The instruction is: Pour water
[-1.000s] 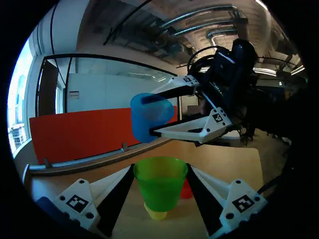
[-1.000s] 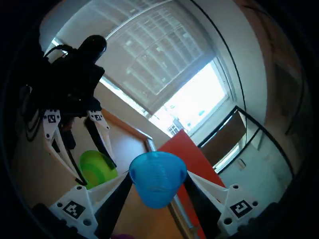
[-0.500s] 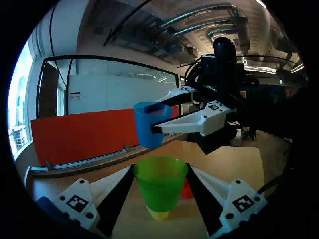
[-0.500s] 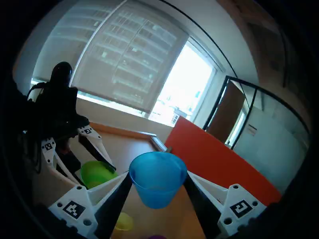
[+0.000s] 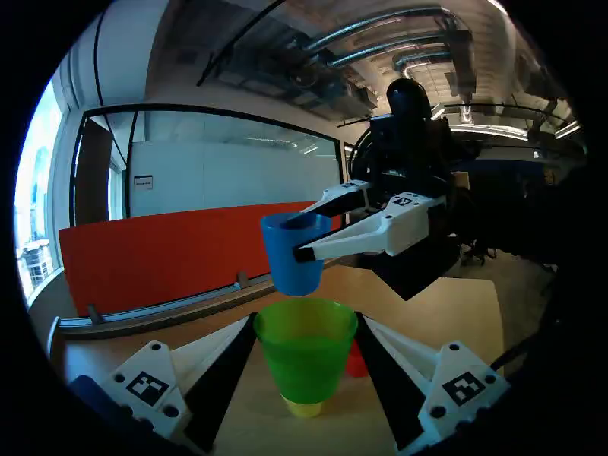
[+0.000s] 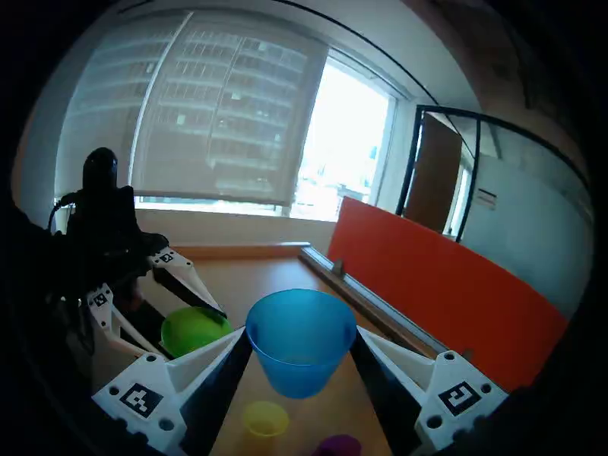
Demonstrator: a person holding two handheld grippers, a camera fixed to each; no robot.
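A wide window (image 6: 342,159) with blinds fills the wall ahead of the right tool (image 6: 301,334). A long red panel (image 6: 448,304) runs along that tool's right side. The wooden table (image 6: 251,281) stretches out below both tools.

The left tool (image 5: 304,321) is clamped on a green cup (image 5: 305,353), one finger pressed to each side of it, and the cup stands upright between them. The right tool grips a blue cup (image 6: 301,353) the same way, with both fingers against its sides and the cup upright, rim level. In the left gripper view the blue cup hangs ahead of the left tool and higher than it, its base just above the green cup's rim and apart from it. In the right gripper view the green cup sits ahead and to the left, lower than the blue one.

Whether either cup holds water, I cannot tell.

Under the left tool, a yellow cup (image 5: 302,408) stands on the table, with a red cup (image 5: 355,363) just right of the green one. A purple cup (image 6: 340,446) shows below the right tool.
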